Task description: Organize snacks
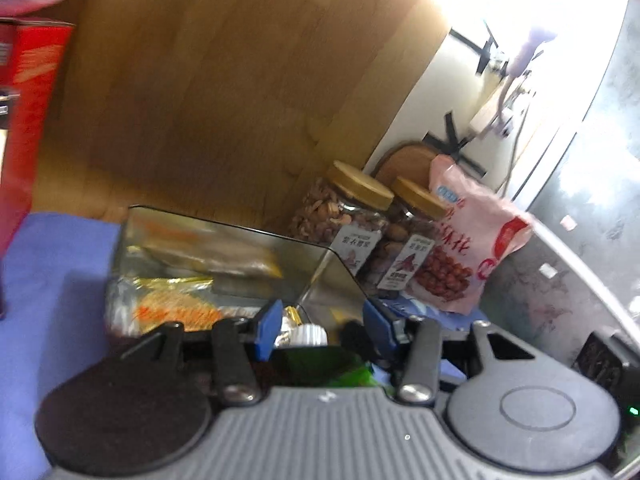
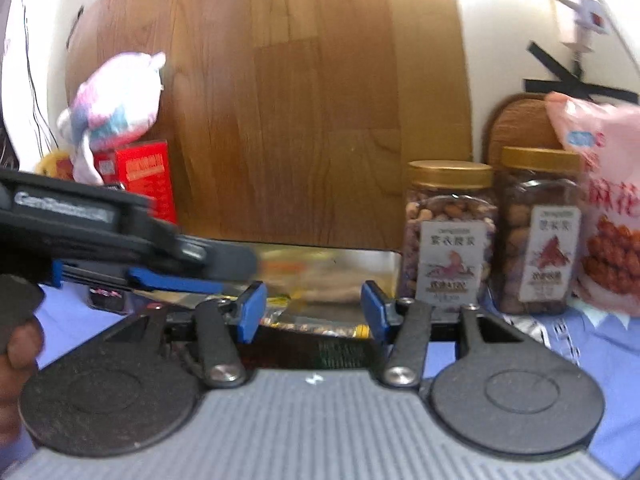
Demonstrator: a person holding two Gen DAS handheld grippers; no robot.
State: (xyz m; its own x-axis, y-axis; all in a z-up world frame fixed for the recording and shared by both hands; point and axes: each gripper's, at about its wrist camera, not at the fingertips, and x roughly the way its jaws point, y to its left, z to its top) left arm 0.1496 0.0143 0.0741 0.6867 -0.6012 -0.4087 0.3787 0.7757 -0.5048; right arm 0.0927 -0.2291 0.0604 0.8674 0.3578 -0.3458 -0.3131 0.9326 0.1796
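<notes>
A clear bin (image 1: 224, 236) holds several snack packets; it also shows in the right wrist view (image 2: 328, 264). My left gripper (image 1: 320, 326) is open just above the bin's near right corner, with a white-capped item (image 1: 308, 334) and a green packet (image 1: 344, 368) below its jaws. My right gripper (image 2: 314, 310) is open and empty at the bin's near edge, over a dark packet (image 2: 316, 348). The left gripper's body (image 2: 120, 236) crosses the right view's left side. Two nut jars (image 2: 448, 236) (image 2: 538, 232) and a pink snack bag (image 2: 608, 208) stand to the right.
A red box (image 2: 146, 178) with a plush toy (image 2: 116, 100) on it stands at the back left. A wooden board (image 2: 300, 100) leans behind the bin. A blue cloth (image 1: 60, 280) covers the table. A grey wall (image 1: 592, 200) lies right.
</notes>
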